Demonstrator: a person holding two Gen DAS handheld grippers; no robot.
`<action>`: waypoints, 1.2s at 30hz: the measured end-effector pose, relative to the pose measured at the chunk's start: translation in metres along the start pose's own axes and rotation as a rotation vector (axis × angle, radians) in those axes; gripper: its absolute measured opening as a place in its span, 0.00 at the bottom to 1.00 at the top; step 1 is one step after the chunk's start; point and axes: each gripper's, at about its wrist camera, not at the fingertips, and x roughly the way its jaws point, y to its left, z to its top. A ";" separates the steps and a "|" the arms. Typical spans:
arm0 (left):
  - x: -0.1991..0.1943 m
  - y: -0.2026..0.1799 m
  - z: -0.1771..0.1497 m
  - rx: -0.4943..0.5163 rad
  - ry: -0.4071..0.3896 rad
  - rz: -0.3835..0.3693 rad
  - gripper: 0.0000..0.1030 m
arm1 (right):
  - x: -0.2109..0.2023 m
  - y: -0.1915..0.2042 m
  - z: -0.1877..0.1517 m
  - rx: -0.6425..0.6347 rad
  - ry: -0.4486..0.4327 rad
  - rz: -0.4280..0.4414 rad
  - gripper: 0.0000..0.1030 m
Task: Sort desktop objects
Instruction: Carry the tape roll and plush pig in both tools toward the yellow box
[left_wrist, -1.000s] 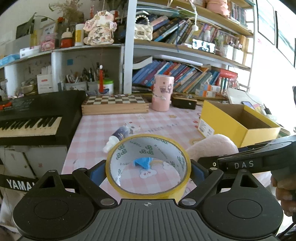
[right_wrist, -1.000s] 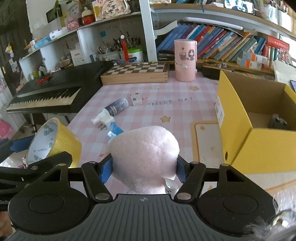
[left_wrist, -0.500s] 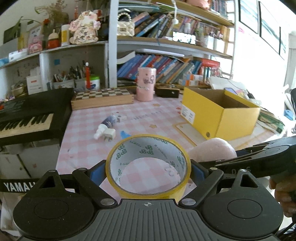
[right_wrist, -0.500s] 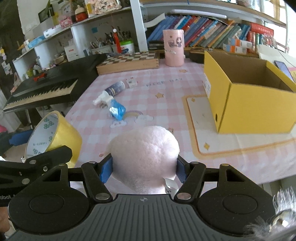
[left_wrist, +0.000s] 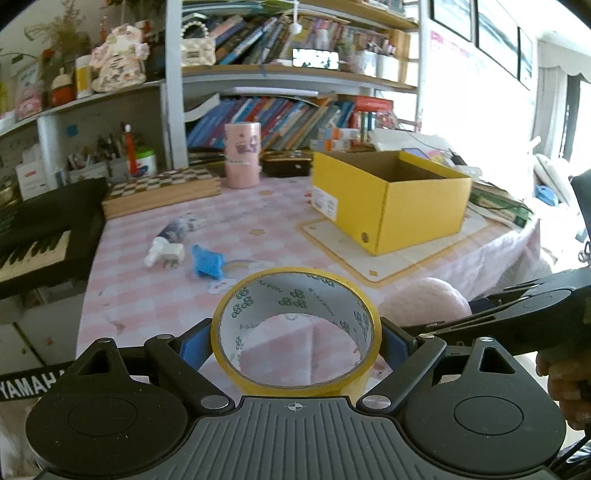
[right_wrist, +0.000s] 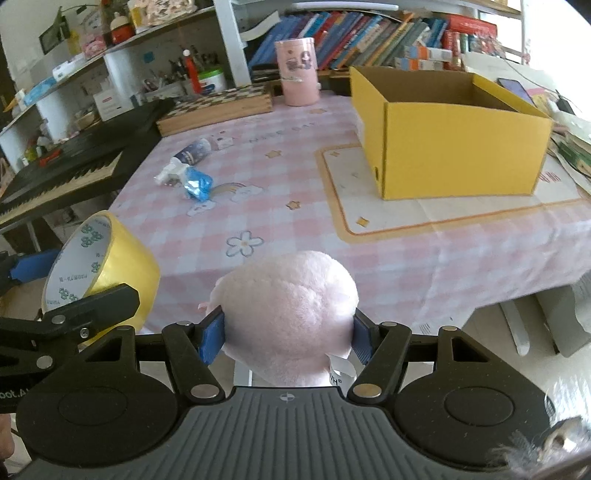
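Note:
My left gripper is shut on a yellow tape roll, held in the air off the table's near edge; the roll also shows in the right wrist view. My right gripper is shut on a pink plush toy, also seen in the left wrist view. An open yellow cardboard box stands on the pink checked table at the right. A small spray bottle, a white plug and a blue crumpled object lie on the table's left part.
A black keyboard stands left of the table. A wooden chessboard box and a pink cylinder stand at the table's back, before bookshelves. Papers and books lie right of the box.
Both grippers have pulled back and up from the table with their objects still held. The table and box now look farther away, and the table's near edge shows.

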 end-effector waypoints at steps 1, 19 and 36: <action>0.000 -0.002 0.000 0.003 0.001 -0.007 0.89 | -0.002 -0.002 -0.002 0.003 0.001 -0.005 0.63; 0.020 -0.055 0.011 0.114 0.000 -0.145 0.89 | -0.039 -0.053 -0.031 0.145 -0.038 -0.127 0.63; 0.045 -0.101 0.027 0.187 0.001 -0.243 0.89 | -0.056 -0.101 -0.031 0.219 -0.056 -0.204 0.63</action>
